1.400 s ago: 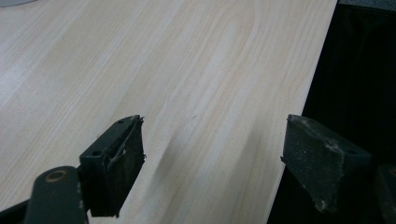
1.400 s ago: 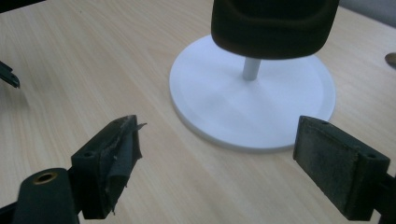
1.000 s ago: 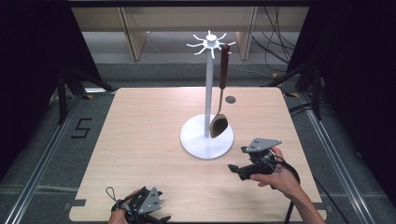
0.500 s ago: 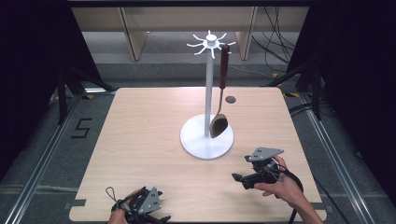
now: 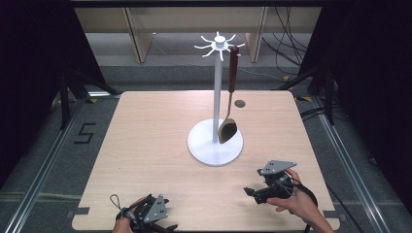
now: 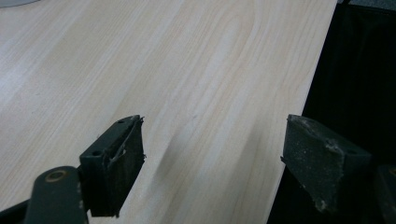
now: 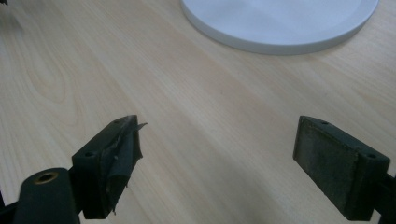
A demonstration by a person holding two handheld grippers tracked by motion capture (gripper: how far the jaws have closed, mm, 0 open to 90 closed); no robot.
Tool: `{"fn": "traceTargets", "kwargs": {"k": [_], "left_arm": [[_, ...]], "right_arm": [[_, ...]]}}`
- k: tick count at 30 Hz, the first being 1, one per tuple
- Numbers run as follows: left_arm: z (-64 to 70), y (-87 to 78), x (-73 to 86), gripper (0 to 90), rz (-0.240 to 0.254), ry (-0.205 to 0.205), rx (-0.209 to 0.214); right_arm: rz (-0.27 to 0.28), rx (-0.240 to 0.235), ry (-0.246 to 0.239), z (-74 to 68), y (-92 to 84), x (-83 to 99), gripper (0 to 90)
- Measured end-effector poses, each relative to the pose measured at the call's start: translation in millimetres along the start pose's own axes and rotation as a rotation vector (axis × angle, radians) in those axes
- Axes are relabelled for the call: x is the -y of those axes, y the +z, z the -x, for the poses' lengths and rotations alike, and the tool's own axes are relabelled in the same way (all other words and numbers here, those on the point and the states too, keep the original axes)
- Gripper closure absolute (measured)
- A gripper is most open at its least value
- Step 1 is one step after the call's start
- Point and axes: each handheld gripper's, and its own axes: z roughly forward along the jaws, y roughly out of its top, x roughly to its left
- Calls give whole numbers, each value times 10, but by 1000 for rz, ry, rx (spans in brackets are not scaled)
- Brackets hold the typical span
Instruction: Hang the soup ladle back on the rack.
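My left gripper (image 5: 167,227) sits low at seven o'clock, jaws wide apart and holding nothing. My right gripper (image 5: 248,191) rests at five o'clock in my right hand (image 5: 296,204), jaws spread, pointing toward nine o'clock.

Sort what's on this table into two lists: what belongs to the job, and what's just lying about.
Belongs to the job:
- ladle hanging from the rack
- white rack, pole on a round base
- right tongs, open, holding nothing
- left tongs, open, at the near table edge

Just lying about:
- dark round spot set in the table top
- cables on the floor behind
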Motion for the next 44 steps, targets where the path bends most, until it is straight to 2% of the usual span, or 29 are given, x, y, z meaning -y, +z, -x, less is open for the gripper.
{"fn": "traceTargets", "kwargs": {"k": [2,4,5,6,10,11,12,14,15,16,18,21,22,24,25,27,28,29,30,31,32,33,34,35,36,37,38,39,44], "left_arm": [[-2,4,1,198,7,1,-2],[0,0,0,198,5,-1,0],[-2,4,2,198,8,1,-2],[-2,4,2,198,8,1,-2],[-2,2,0,198,3,1,1],[-1,3,0,198,4,0,1],[-1,0,-2,198,0,2,0],[-1,1,-2,198,0,2,0],[0,1,-2,198,0,1,0],[-1,1,-1,198,0,1,0],[-1,1,-1,198,-1,1,0],[-2,2,-1,198,1,2,1],[-2,2,-1,198,1,2,1],[0,1,-2,198,0,0,0],[0,2,-2,198,0,1,2],[-3,7,0,198,4,0,2],[-3,11,1,198,6,1,2],[-3,10,1,198,5,0,4],[-3,9,1,198,5,1,2],[-4,9,0,198,5,2,1],[-4,9,0,198,5,2,1],[-1,5,-1,198,3,-1,1],[-4,8,0,198,4,1,2],[-5,11,0,198,5,2,2],[-5,9,0,198,4,2,2],[-4,9,0,198,5,1,3],[-4,9,0,198,5,1,3],[-4,10,0,198,6,2,1],[-4,10,-1,198,5,1,2]], "right_arm": [[-5,-16,-4,-10,9,46,157],[-8,3,12,-32,-2,82,157],[4,2,8,-34,7,99,157],[-19,2,8,-35,-17,106,158],[-22,-9,6,-45,-30,159,157],[-14,0,4,-50,-30,174,158],[-25,-4,16,-59,-38,187,158],[-23,1,9,-58,-43,210,158],[-3,-10,9,-58,-22,227,158],[-26,-5,10,-59,-45,232,158],[-36,-4,9,-63,-60,247,158],[-34,-3,12,-74,-67,281,158],[-13,-1,18,-83,-50,297,158],[-28,9,19,-98,-69,312,158],[-16,17,-7,-89,-62,326,158],[-21,17,0,-96,-71,345,158],[-27,8,-7,-89,-80,346,158],[-49,16,14,-105,-106,349,158],[-36,15,-8,-95,-99,358,158],[-7,3,-4,-96,-76,368,158],[-7,3,-4,-96,-76,368,158],[-45,4,1,-101,-112,362,158],[-20,13,14,-122,-99,382,158],[-20,8,0,-117,-99,384,158],[-47,9,-7,-113,-119,384,158],[-14,24,10,-130,-89,400,158],[-14,24,10,-130,-89,400,158],[-24,18,-14,-115,-97,398,158],[-29,12,-1,-118,-102,398,158]]}}
